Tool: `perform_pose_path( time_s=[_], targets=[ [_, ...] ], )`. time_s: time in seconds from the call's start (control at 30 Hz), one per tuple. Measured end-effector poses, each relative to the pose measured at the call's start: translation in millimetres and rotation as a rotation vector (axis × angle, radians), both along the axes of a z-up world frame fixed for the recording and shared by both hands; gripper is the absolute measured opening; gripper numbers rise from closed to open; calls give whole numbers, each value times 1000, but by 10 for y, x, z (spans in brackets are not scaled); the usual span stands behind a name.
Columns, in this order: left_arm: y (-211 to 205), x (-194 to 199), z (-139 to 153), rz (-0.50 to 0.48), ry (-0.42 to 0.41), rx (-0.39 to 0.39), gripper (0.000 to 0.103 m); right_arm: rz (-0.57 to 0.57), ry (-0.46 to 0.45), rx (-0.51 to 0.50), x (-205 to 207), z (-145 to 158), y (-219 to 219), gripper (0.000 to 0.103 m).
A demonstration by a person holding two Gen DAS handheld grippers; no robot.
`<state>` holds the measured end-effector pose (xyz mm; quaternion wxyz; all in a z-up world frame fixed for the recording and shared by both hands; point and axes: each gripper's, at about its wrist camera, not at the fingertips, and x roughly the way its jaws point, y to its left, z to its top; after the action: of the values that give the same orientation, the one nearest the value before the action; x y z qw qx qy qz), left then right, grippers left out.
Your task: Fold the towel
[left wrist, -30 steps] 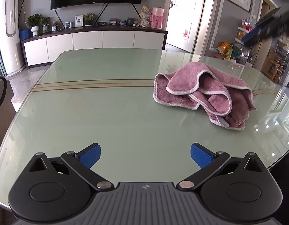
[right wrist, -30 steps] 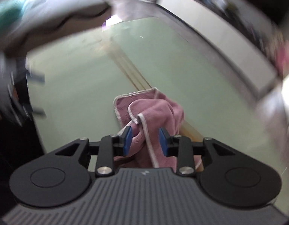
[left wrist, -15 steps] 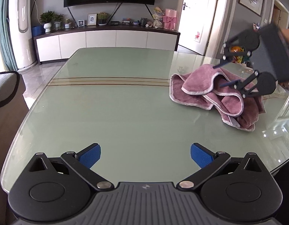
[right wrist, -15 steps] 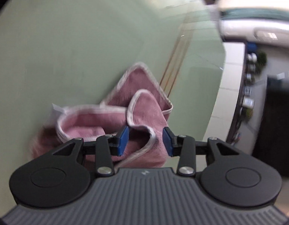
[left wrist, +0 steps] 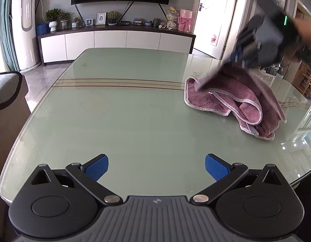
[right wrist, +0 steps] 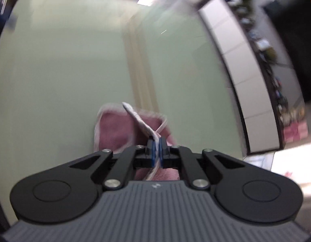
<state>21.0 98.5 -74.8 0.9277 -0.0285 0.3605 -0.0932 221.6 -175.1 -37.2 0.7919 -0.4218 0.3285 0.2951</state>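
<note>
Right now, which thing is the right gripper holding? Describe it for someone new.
On the pale green glass table, toward its right side, lies a crumpled towel. It is mauve-pink terry with pale edging, and the right gripper is shut on its hem.

A pale green glass worktop (left wrist: pixel 119 125) fills the frame; a crumpled pink towel (left wrist: pixel 232 100) lies at its right.
</note>
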Motion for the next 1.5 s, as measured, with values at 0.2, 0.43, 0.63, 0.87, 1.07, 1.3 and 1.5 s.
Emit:
perform_pose_path(
  time_s=[0.2,0.43,0.63,0.87,1.07,1.3,1.5],
  targets=[
    [-92,9,12,-28,-5,2,103,-214,-70,292,-40,946,-567,4],
    [-223,45,17,-57,1,23,103,-595,-266,438,-295,1693,-2313,4],
    [-476,77,27,-105,6,49,103,-1117,-344,353,-467,1177,-3906,6],
    [-837,58,88,-175,-10,91,103,-1387,-145,513,-777,-80,-4691,42],
    [-1064,198,76,-237,13,109,103,-1219,102,835,-1304,-529,-4480,47],
    [-1782,619,72,-312,18,-30,103,-1315,385,913,-1276,-1050,-4101,62],
    [-2348,808,-98,-354,132,16,103,-1346,295,600,-1081,-1135,-3864,66]
  ],
)
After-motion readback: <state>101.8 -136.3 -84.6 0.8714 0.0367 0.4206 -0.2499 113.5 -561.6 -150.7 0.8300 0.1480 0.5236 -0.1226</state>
